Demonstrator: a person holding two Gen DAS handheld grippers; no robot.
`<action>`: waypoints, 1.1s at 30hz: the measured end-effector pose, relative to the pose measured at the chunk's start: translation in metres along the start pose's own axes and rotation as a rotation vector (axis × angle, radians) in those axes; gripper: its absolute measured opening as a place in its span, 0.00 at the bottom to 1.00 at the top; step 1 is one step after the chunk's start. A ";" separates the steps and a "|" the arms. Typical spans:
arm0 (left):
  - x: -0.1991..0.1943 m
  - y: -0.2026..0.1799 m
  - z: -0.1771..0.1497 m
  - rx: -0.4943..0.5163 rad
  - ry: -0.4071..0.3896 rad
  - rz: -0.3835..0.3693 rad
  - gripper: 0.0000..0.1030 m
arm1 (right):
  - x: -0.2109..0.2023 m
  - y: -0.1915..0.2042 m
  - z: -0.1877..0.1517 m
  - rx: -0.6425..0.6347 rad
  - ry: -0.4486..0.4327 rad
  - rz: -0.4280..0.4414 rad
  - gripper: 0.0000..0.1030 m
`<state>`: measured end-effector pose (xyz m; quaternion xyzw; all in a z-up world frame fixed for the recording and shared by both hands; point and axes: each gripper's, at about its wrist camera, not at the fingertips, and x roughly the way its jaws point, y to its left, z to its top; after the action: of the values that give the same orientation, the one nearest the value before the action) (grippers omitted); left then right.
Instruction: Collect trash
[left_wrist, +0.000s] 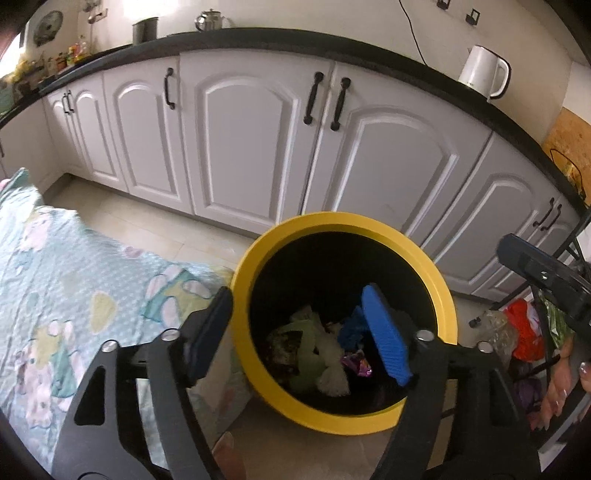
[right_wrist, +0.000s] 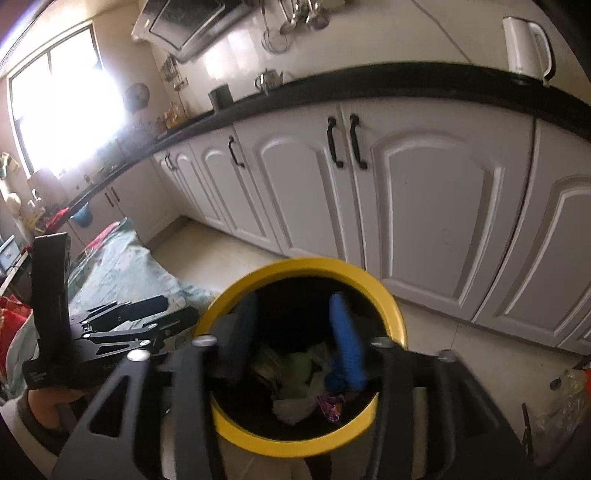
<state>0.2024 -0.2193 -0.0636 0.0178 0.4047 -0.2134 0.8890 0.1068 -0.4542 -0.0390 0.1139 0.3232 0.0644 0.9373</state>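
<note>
Kitchen floor of pale tiles (left_wrist: 155, 221) runs under a long row of white cabinets (left_wrist: 243, 147) with black handles, topped by a black counter (left_wrist: 258, 35). On the counter stand one white kettle (left_wrist: 482, 72), one metal teapot (left_wrist: 210, 20) and one dark canister (left_wrist: 144, 30). The right wrist view also shows a bright window (right_wrist: 55, 103) at the far end and a range hood (right_wrist: 184, 26) on the wall.

One bin (left_wrist: 243, 295) stands on the floor before the cabinets — yellow rim, black inside. Trash (left_wrist: 317, 347) lies at its bottom: pale green and white crumpled pieces, a blue scrap and a purple wrapper, heaped together so an exact count cannot be told. A floral cloth (left_wrist: 55, 266) in pale blue is spread just left of the bin, touching its side.

The left gripper (left_wrist: 295, 332) hangs over the bin's mouth with its two fingers spread wide and nothing between them; one finger is dark, one blue (left_wrist: 386, 336). The right gripper (right_wrist: 295, 336) is likewise above the bin opening, fingers parted and holding nothing. Each gripper shows at the edge of the other's view.

To the right of the bin, on the floor, sit a clear plastic bag (left_wrist: 498, 332) and a red bag (left_wrist: 526, 328) — near each other, apart from the bin.
</note>
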 end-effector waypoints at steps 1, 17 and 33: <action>-0.004 0.002 0.000 -0.006 -0.006 0.004 0.73 | -0.003 0.001 0.000 -0.003 -0.008 -0.002 0.50; -0.082 0.051 -0.018 -0.093 -0.089 0.093 0.89 | -0.040 0.061 -0.008 -0.062 -0.076 -0.016 0.94; -0.150 0.069 -0.071 -0.107 -0.204 0.197 0.89 | -0.060 0.113 -0.036 -0.100 -0.131 0.009 0.94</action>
<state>0.0921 -0.0875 -0.0117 -0.0116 0.3191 -0.1041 0.9419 0.0324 -0.3507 -0.0027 0.0725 0.2572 0.0771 0.9605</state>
